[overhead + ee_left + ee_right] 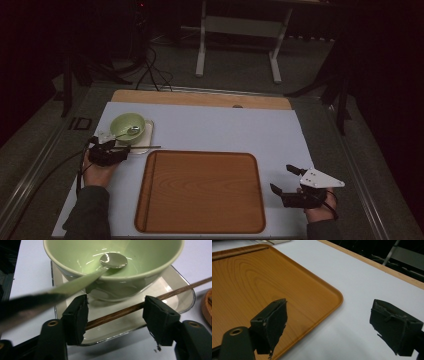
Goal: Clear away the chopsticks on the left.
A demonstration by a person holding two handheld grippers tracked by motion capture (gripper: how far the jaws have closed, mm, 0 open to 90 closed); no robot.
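**Chopstick between left jaws, not clamped**

Chopstick [150, 301] crossing the gap of the left gripper [116, 315], running from behind the left jaw up and right past the inner edge of the right jaw. Jaws spread wide, released; contact with the stick can't be confirmed. From the high view, stick [145, 147] lying along the near edge of the plate [148, 134], tip reaching toward the tray's [200, 192] far left corner. Dark brown wood, thin, straight, visible grain.

Green bowl [112, 267] sitting on a white square plate [185, 293] with rounded corners, just beyond the left jaws. Metal spoon [113, 260] inside the bowl, head down in the basin, handle leaning out over the rim toward the camera, blurred up close. Bowl interior glossy, otherwise empty.

Wooden tray bare, centred on the white surface [215, 127], rounded corners, raised lip.

Right gripper [287, 180] held above the surface just right of the tray, jaws wide apart, nothing between them. Right gripper view: left jaw over the tray's corner [337, 296], right jaw over bare surface.
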